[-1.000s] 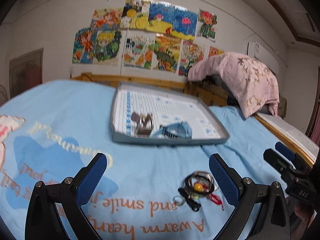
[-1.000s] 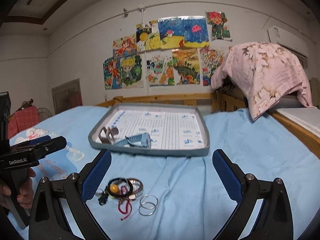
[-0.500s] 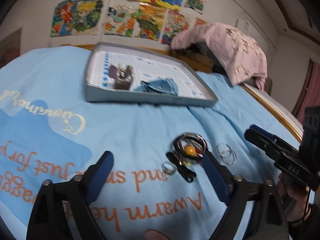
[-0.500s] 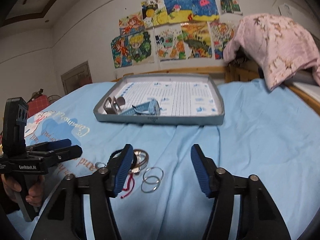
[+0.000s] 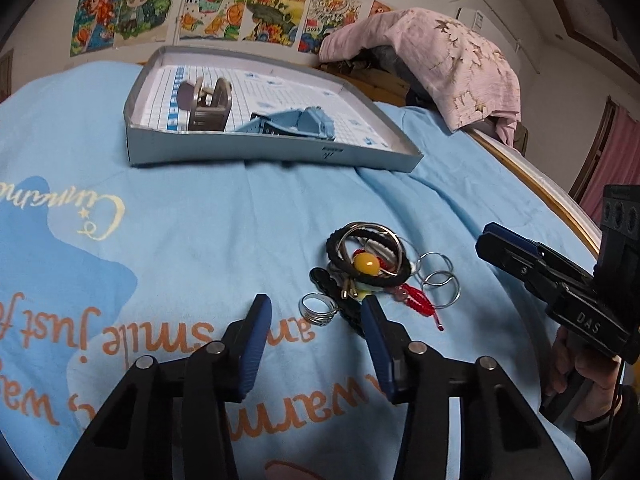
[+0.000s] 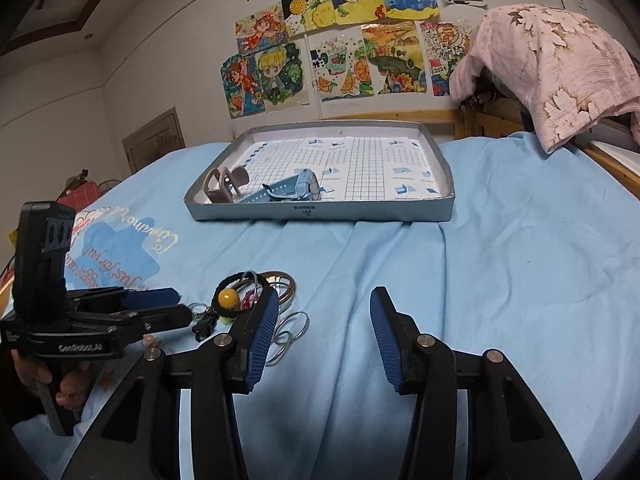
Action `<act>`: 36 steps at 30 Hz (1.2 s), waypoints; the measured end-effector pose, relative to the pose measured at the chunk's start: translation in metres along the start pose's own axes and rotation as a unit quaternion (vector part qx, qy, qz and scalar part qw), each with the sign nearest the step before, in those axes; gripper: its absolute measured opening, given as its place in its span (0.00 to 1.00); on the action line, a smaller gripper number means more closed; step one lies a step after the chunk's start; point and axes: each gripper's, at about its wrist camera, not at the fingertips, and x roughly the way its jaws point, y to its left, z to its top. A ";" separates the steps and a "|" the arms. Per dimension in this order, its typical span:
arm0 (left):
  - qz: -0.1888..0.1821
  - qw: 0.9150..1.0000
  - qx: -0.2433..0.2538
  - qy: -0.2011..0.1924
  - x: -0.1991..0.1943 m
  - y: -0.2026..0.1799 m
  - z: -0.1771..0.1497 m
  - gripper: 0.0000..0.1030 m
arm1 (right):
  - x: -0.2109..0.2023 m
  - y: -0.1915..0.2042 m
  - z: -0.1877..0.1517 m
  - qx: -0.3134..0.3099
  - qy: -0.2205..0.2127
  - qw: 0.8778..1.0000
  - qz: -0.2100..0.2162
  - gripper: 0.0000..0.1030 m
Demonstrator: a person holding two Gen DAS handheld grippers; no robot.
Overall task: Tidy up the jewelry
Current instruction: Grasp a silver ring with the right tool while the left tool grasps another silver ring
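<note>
A pile of jewelry (image 5: 370, 258) lies on the blue bedsheet: black hair ties, metal bangles, a yellow bead (image 5: 366, 263), a red cord (image 5: 418, 298), thin silver hoops (image 5: 440, 278) and a silver ring (image 5: 318, 309). My left gripper (image 5: 316, 314) is open, its fingertips on either side of the silver ring. My right gripper (image 6: 324, 316) is open and empty, just right of the pile (image 6: 244, 294), above the hoops (image 6: 290, 334). A grey tray (image 5: 256, 152) further back holds a blue watch (image 5: 296, 122) and a brown clip-like piece (image 5: 208, 104).
The tray (image 6: 320, 212) sits mid-bed. A pink blanket (image 6: 556, 60) hangs over a wooden frame at the back right. Drawings cover the wall (image 6: 332, 36). The bed's wooden edge (image 5: 532, 184) runs along the right.
Both grippers have narrowed their jaws and moved down and forward toward the jewelry pile. The left gripper now frames the silver ring.
</note>
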 end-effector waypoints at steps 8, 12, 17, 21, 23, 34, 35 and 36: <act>0.000 1.000 0.015 0.027 0.016 -0.004 0.003 0.36 | 0.010 0.014 -0.004 -0.031 0.033 0.999 0.017 0.36; -0.005 0.999 0.016 0.044 0.024 -0.003 0.004 0.36 | 0.018 0.021 -0.007 -0.046 0.057 0.997 0.020 0.35; -0.007 0.999 0.016 0.050 0.027 -0.004 0.001 0.31 | 0.029 0.023 -0.012 -0.052 0.090 0.994 0.016 0.32; 0.004 0.998 0.022 0.061 0.032 -0.006 -0.001 0.21 | 0.034 0.023 -0.014 -0.047 0.107 0.993 0.015 0.32; 0.003 0.998 0.024 0.059 0.031 -0.006 -0.002 0.20 | 0.037 0.023 -0.015 -0.049 0.114 0.992 0.012 0.32; -0.012 0.999 0.011 0.031 0.018 0.001 -0.005 0.20 | 0.033 0.029 -0.015 -0.064 0.103 0.993 0.007 0.08; -0.013 0.999 0.010 0.029 0.017 0.001 -0.005 0.20 | 0.032 0.029 -0.014 -0.066 0.100 0.993 0.008 0.06; -0.014 1.000 0.009 0.025 0.016 0.001 -0.004 0.20 | 0.032 0.030 -0.014 -0.069 0.097 0.993 0.010 0.05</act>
